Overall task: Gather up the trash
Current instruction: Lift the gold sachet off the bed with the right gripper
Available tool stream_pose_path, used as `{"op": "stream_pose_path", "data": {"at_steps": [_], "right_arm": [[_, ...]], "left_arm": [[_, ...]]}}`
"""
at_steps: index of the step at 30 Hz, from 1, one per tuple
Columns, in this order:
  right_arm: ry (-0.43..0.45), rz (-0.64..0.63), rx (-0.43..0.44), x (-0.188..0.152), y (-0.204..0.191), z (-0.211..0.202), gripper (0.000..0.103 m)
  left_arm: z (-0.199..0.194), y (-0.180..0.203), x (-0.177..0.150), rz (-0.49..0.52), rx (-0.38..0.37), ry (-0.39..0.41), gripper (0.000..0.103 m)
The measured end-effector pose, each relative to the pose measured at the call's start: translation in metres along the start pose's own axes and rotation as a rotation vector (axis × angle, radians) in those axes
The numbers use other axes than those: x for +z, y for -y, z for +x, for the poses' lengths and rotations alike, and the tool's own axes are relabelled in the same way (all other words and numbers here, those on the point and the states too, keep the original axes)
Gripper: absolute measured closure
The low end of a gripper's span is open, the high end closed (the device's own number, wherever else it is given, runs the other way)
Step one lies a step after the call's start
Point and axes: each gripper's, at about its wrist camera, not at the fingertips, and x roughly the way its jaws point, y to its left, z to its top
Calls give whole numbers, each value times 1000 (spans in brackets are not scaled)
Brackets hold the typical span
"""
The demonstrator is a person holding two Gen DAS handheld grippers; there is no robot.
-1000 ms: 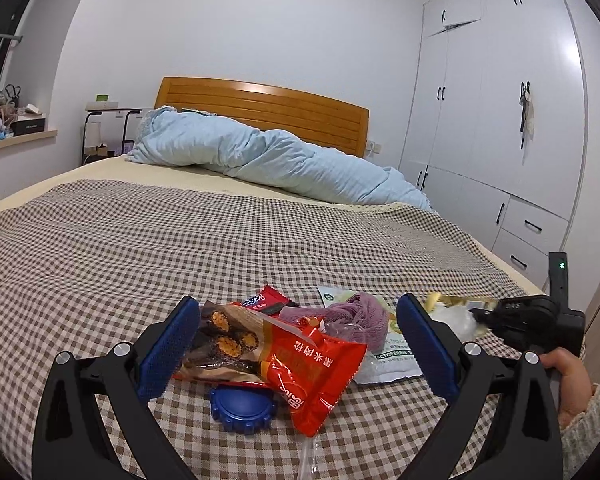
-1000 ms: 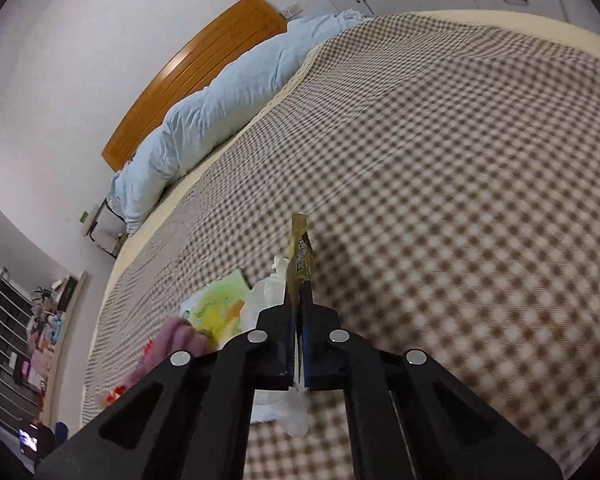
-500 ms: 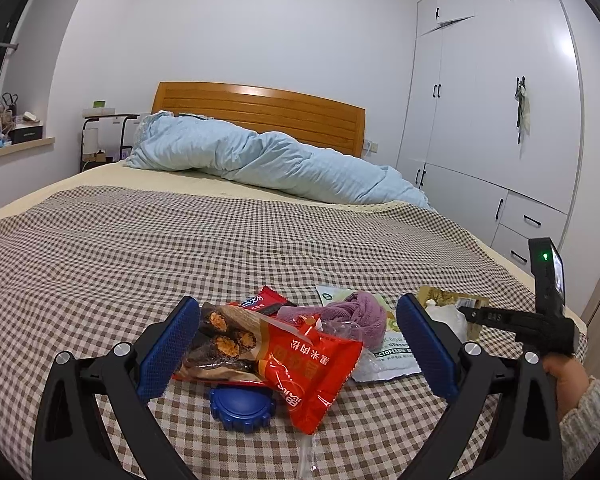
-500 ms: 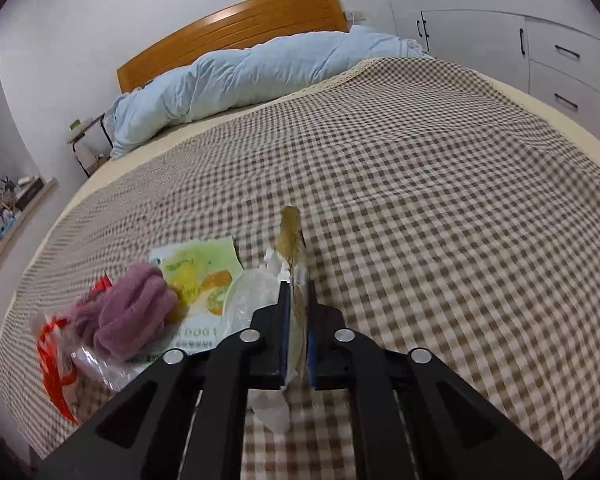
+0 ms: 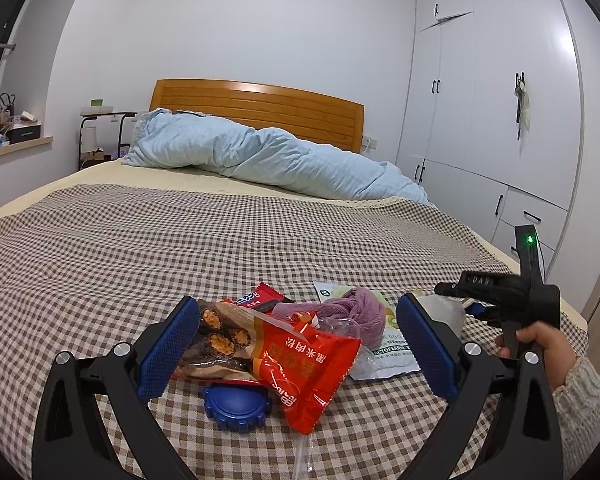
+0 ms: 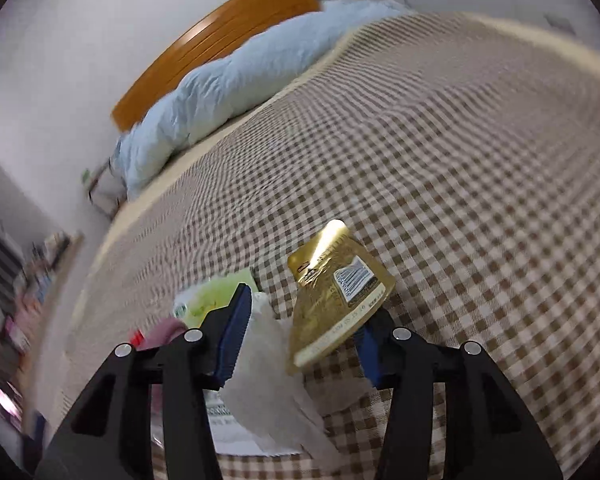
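A pile of trash lies on the checked bedspread (image 5: 140, 248): a red snack bag (image 5: 300, 356), a small red wrapper (image 5: 260, 296), a purple cloth ball (image 5: 356, 304), a white-green packet (image 5: 388, 354), a blue cap (image 5: 234, 402). My left gripper (image 5: 300, 344) is open, its fingers either side of the red bag. My right gripper (image 6: 300, 334) is open; a gold wrapper (image 6: 336, 292) sits loose between its fingers above crumpled clear plastic (image 6: 268, 368). The right gripper also shows in the left wrist view (image 5: 496, 292), right of the pile.
A light blue duvet (image 5: 268, 160) lies by the wooden headboard (image 5: 260, 104). White wardrobes (image 5: 500, 120) stand to the right. A side table (image 5: 100, 136) and a windowsill with clutter (image 5: 8, 136) are at the left. The bed's edge is near the right gripper.
My right gripper has opened and let go of the gold wrapper, which now tilts loose between the fingers. The right view has swung and blurred. The left gripper has held still.
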Motion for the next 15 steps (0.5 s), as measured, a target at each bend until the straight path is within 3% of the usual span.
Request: {"op": "stream_pose_path", "data": {"at_steps": [3, 7, 8, 9, 12, 15], "right_arm": [[-2, 102, 18, 4, 15, 1, 55], [2, 100, -1, 9, 17, 2, 56], [-2, 88, -6, 10, 16, 4, 66], [-5, 78, -13, 11, 15, 6, 89], [-15, 33, -25, 9, 9, 10, 97], [41, -86, -86, 4, -4, 1, 100]], "left_arm": [[1, 1, 0, 7, 1, 0, 8], [0, 2, -1, 6, 0, 1, 7], [1, 2, -1, 6, 1, 1, 7], [1, 2, -1, 7, 1, 0, 7], [0, 3, -1, 8, 0, 0, 7], [0, 4, -2, 11, -2, 2, 7]]}}
